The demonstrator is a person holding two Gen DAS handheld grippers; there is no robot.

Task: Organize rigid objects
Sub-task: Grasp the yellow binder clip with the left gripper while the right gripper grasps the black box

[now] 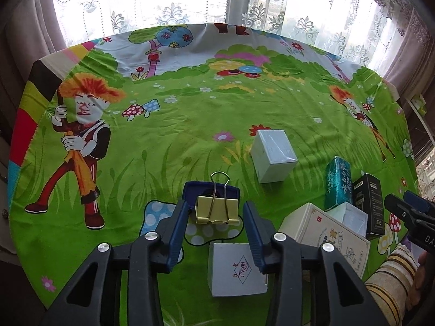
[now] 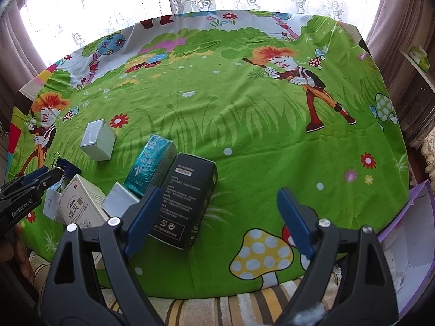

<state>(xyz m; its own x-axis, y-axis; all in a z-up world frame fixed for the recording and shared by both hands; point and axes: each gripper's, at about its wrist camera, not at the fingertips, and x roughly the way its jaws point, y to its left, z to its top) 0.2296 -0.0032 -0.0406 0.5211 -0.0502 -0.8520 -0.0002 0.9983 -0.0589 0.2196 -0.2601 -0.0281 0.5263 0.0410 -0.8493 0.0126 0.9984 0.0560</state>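
Left tool [image 1: 214,214] fingers bracket gold metal binder clip [image 1: 216,212], not visibly pinching. Right tool [image 2: 217,220] spread, empty, just right of black rectangular box [image 2: 187,201].

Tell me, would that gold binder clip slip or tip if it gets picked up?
The gold binder clip looks like stiff metal, so it probably won't flop. Its shiny sides may slide against the pads. Its wire handles stand upright, so a nudge could tip it off the blue box it leans on.

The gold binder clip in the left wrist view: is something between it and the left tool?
Nothing visible does. The gold binder clip stands between the fingers of the left tool, with a small gap on each side. The dark blue object lies behind it.
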